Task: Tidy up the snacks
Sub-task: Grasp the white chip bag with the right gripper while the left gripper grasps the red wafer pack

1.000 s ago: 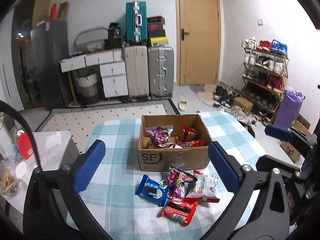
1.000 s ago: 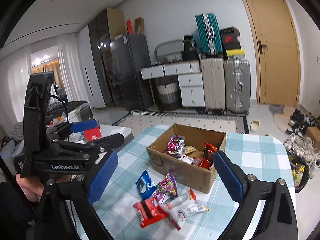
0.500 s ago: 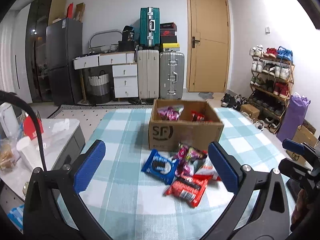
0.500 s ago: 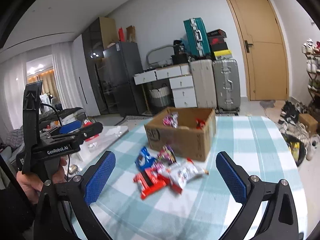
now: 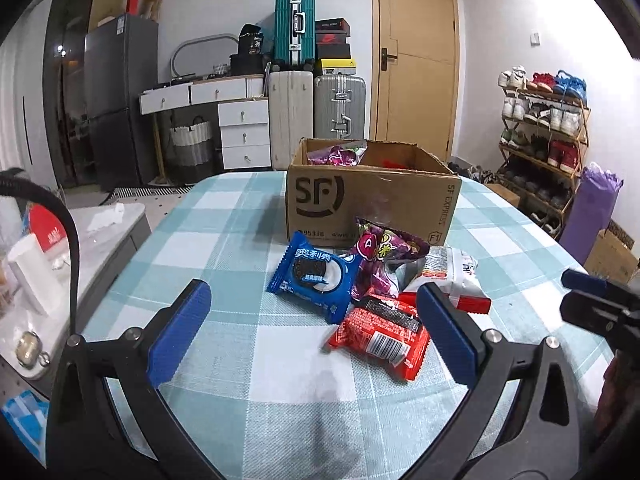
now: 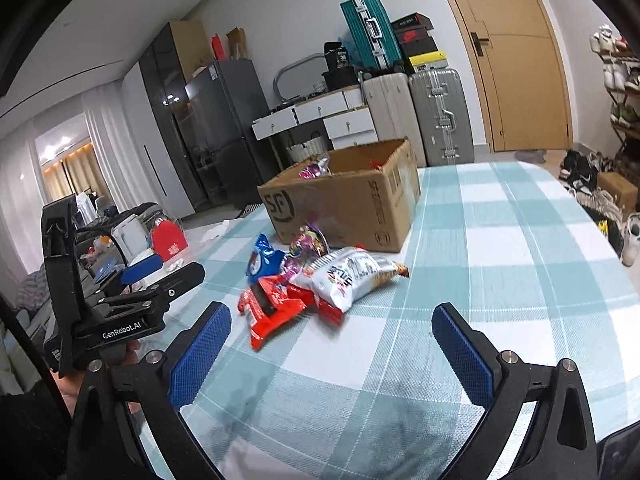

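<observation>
Both tongs, left tongs [image 5: 312,328] and right tongs [image 6: 332,344], are hanging wide apart, gripping nothing. On the tabletop [image 5: 224,232], the blue cookie pack [image 5: 314,274], purple bag [image 5: 384,256], red packet [image 5: 380,334] and white bag [image 5: 452,272] are sitting piled just before the cardboard box [image 5: 368,200]. They're looking light, crinkly, slippery; I'd pinch a sealed edge. The box is already holding some snacks.

I hold my left black two-finger gripper with blue ribbed pads [image 5: 312,330] spread wide, empty, across the lower frame. My right black blue-padded gripper [image 6: 332,350] is likewise gaping, nothing between its fingers.
</observation>
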